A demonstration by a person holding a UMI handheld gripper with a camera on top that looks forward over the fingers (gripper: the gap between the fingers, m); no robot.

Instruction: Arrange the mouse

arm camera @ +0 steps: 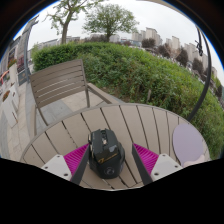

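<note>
Counted items: one mouse (pixel 106 152), one round slatted table (pixel 140 125), one chair (pixel 58 82) at 10 o'clock, two trees (pixel 108 17).

No lettering, brand or number can be read anywhere. The mouse (pixel 106 150) shows no legible mark. Nor does the table (pixel 150 125).

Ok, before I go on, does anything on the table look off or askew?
Nothing stands out. The black mouse sits flat on the slatted wooden table, between the open fingers with a gap at each side. A round mat lies flat on the table beyond the fingers, apart from the mouse.
</note>
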